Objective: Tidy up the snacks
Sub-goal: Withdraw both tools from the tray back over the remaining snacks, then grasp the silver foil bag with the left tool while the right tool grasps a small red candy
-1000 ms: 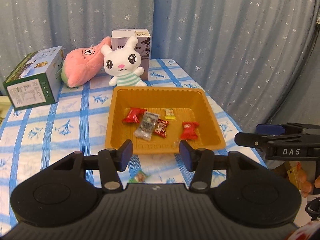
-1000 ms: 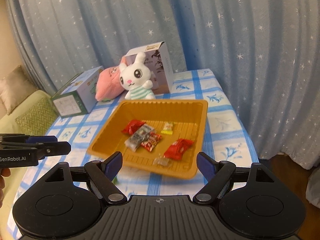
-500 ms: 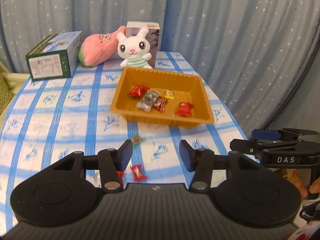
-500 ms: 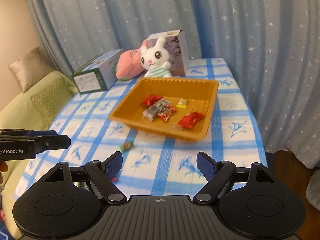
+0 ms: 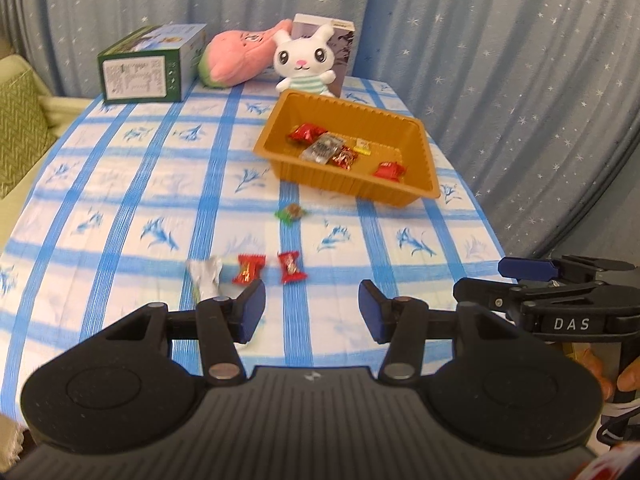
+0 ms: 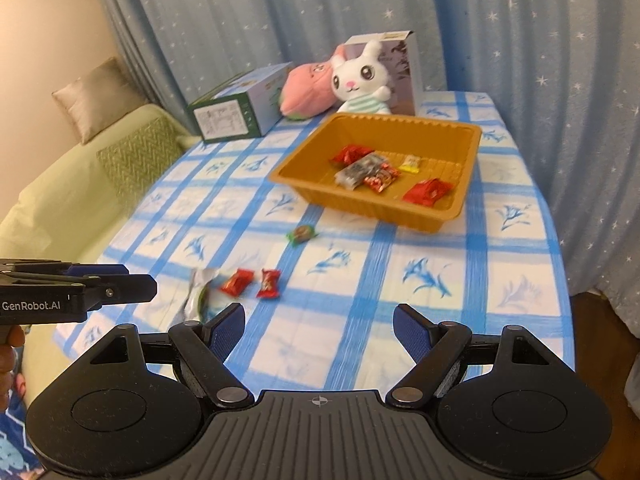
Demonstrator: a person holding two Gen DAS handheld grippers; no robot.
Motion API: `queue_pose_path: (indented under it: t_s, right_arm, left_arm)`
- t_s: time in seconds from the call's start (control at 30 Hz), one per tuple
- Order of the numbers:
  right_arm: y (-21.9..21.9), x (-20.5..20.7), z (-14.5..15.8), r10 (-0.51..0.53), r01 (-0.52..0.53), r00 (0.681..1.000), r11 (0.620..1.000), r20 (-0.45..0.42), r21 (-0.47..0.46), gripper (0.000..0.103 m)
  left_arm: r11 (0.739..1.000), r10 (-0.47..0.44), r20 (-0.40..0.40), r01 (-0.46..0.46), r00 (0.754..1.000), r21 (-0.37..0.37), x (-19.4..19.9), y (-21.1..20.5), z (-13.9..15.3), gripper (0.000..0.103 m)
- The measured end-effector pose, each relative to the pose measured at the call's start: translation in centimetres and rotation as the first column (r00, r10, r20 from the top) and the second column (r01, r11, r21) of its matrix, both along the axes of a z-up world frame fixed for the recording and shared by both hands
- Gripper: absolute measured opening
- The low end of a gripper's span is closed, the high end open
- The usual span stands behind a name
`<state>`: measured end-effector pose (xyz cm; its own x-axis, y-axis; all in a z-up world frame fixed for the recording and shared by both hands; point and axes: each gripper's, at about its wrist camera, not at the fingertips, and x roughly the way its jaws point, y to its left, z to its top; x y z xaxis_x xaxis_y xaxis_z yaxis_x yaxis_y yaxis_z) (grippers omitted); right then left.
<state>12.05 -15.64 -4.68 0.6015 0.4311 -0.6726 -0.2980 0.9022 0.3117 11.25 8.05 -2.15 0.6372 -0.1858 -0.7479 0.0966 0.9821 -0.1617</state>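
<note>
An orange tray (image 5: 428, 148) (image 6: 468, 168) sits on the blue-checked tablecloth and holds several wrapped snacks. Loose on the cloth nearer to me lie a green-wrapped candy (image 5: 291, 213) (image 6: 302, 234), two red candies (image 5: 249, 269) (image 5: 291, 266) (image 6: 237, 281) (image 6: 269, 283) and a silver wrapper (image 5: 205, 275) (image 6: 198, 295). My left gripper (image 5: 311, 311) hangs open and empty above the near part of the table, just short of the red candies. My right gripper (image 6: 318, 326) is also open and empty, pulled back from the loose snacks, which lie to its left.
At the table's far end stand a green box (image 5: 148, 66), a pink plush (image 5: 240, 56), a white bunny plush (image 5: 306, 62) and a purple box (image 5: 340, 46). A green sofa (image 6: 72, 184) with cushions lies left of the table. Starred blue curtains hang behind and to the right.
Both grippers have drawn back from the tray toward the table's near edge. The loose candies and silver wrapper have come into view. Both stay open.
</note>
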Motion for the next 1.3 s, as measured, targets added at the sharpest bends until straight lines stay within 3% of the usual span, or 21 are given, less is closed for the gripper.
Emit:
queue_pose_path:
  t_s: [0.57,1.3]
  right_arm:
    - [2.4,-1.1,-3.6,0.088,-0.091,0.994,0.995,-0.058,-0.047,0.081]
    - [4.2,1.4,-6.6,0.108,-0.116,0.989,0.991,-0.101,-0.067,0.081]
  left_arm:
    - [0.996,0.085,-0.054,-0.085,0.995,0.019,-3.2,1.9,-3.8,0.053]
    - [0.99,0.14,-0.14,-0.136,0.98,0.032,-1.1,3.8,-7.6,0.053]
